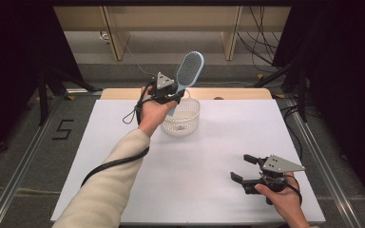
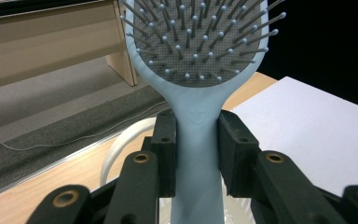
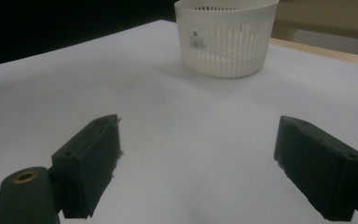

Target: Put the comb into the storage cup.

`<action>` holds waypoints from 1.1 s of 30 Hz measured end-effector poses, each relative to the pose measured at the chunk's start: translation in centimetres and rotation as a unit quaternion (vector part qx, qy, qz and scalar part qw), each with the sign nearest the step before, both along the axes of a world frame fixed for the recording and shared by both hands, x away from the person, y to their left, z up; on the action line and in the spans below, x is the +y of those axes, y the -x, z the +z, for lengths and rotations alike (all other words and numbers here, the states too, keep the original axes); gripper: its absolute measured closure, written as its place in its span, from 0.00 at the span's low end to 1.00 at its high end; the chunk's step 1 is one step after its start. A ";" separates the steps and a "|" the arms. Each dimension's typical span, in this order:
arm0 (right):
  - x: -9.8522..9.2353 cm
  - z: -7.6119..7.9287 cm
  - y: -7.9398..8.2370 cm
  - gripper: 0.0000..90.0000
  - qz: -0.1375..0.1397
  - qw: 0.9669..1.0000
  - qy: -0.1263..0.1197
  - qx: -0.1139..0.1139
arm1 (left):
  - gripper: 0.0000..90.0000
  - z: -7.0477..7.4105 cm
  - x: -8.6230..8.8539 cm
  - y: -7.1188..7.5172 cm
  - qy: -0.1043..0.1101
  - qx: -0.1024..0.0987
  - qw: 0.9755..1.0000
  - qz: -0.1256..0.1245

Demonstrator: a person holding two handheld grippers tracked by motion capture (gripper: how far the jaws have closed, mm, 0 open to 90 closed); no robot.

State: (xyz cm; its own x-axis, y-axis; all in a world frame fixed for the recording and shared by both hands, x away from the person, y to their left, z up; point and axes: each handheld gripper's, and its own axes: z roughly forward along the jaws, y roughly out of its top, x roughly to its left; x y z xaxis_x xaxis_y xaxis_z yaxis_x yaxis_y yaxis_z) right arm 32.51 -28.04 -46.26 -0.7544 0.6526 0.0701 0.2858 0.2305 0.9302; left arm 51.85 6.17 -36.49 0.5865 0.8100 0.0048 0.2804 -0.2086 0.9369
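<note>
A light blue hairbrush point(image 1: 189, 69) is held up over the white slotted basket point(image 1: 188, 124), bristle head uppermost and tilted away. My left gripper point(image 1: 172, 94) is shut on the brush's handle point(image 2: 197, 154), both pads pressed against its sides. The basket's rim point(image 2: 121, 140) curves just below the jaws in the left gripper view. My right gripper point(image 1: 244, 168) hovers low over the white table sheet at the front right, jaws wide open and empty. The basket point(image 3: 226, 35) stands farther off in the right gripper view, with the right gripper point(image 3: 198, 163) open in front of it.
A white sheet point(image 1: 209, 156) covers the table, with a wooden strip point(image 1: 237, 93) showing at its far edge. Wooden furniture legs and loose cables stand on the floor beyond. Metal rails run along both sides of the table.
</note>
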 end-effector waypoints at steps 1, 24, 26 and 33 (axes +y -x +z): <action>0.0 0.0 0.0 0.17 0.000 1.000 0.000 0.000 | 0.78 0.0 0.0 0.0 0.000 0.000 1.000 0.000; 0.0 0.0 0.0 0.17 0.001 1.000 -0.002 0.000 | 0.78 -0.6 -0.3 -0.6 -0.003 0.005 1.000 -0.003; 0.0 0.0 0.0 0.17 0.001 1.000 -0.003 0.001 | 0.78 -0.7 -0.4 -0.6 -0.002 0.005 1.000 -0.003; 0.0 -0.1 0.0 0.17 0.001 1.000 -0.004 0.001 | 0.78 -0.8 -0.5 -0.8 -0.005 0.007 1.000 -0.002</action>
State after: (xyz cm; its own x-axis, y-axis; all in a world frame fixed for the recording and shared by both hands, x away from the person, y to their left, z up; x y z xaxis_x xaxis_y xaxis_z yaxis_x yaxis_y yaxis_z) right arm 32.55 -28.03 -46.31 -0.7562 0.6499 0.0767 0.2875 0.2247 0.9310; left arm 52.64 5.71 -37.30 0.5905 0.8070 0.0055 0.2922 -0.2201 0.9307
